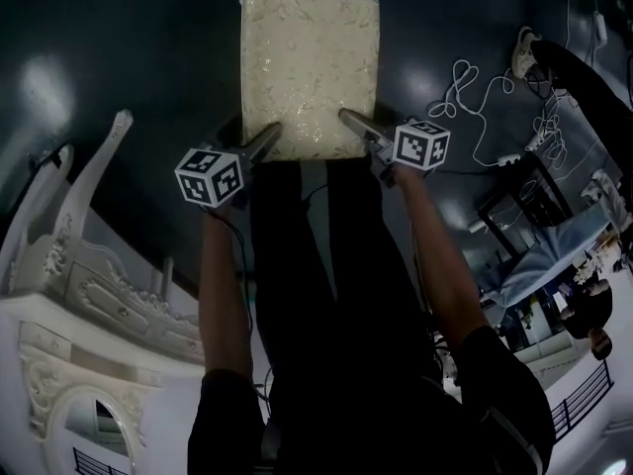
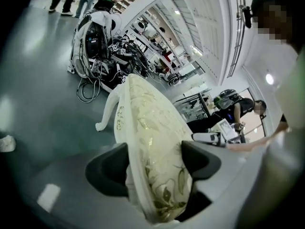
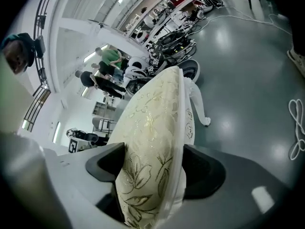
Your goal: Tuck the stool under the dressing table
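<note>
Cream floral-upholstered stool (image 1: 309,67), near edge pinched by left gripper (image 1: 268,137) and right gripper (image 1: 349,118), seems mid-carry and next needs swinging under the white carved dressing table (image 1: 99,300).

Left gripper (image 1: 269,135) and right gripper (image 1: 350,119) hold the near corners of a cream-cushioned stool (image 1: 309,57) over dark floor (image 1: 119,47), white dressing table (image 1: 89,295) at left.

left gripper (image 1: 269,135), right gripper (image 1: 351,119) clamped
</note>
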`<state>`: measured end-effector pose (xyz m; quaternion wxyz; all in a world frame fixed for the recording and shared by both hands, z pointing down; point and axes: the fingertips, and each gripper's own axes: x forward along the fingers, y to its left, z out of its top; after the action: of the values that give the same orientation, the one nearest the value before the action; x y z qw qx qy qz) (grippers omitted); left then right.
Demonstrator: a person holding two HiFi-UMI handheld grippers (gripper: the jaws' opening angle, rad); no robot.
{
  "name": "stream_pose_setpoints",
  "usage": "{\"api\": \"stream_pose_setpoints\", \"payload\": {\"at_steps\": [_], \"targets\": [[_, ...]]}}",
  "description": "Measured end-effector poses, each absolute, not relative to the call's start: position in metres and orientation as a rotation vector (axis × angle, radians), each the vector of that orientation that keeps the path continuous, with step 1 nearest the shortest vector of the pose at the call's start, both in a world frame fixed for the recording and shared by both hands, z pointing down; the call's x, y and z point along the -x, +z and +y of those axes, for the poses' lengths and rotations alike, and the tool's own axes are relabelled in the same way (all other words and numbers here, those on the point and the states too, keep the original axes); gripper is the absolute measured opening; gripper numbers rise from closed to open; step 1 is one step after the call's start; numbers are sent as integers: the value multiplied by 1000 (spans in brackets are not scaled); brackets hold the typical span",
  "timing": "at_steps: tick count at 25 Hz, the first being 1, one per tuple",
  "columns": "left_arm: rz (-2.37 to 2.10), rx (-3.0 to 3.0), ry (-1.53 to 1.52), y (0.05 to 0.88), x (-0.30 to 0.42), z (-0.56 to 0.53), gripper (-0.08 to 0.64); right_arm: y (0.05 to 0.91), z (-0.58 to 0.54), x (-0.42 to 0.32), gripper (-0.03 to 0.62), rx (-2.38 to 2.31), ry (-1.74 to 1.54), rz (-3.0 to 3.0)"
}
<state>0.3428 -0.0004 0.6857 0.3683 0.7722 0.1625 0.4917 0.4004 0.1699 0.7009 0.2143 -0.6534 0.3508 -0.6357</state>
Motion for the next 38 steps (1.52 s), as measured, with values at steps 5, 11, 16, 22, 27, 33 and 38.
{"api": "stream_pose_setpoints", "payload": {"at_steps": [5,11,16,22,27,33,38], "targets": [[299,-2054,1185,653,-318,4,347,676,168,-389,377,1771,-1768,1122],[94,-2085,1057,597,-285,14,347,625,162,-387,377,1728,-1773,1364],[-132,-2119,915,536,-265,27,347,573,157,-388,376,1635,-1801,1569],[-281,-2097,816,462,-211,33,347,501,144,-353,376,1555,-1853,1738],[-439,-2056,707,412,-158,43,347,449,129,-315,376,1459,-1912,1923],[-607,-1997,588,373,-61,56,347,409,113,-232,376,1338,-1963,2132],[-753,-1935,468,358,34,74,347,389,98,-146,376,1211,-1989,2361]]}}
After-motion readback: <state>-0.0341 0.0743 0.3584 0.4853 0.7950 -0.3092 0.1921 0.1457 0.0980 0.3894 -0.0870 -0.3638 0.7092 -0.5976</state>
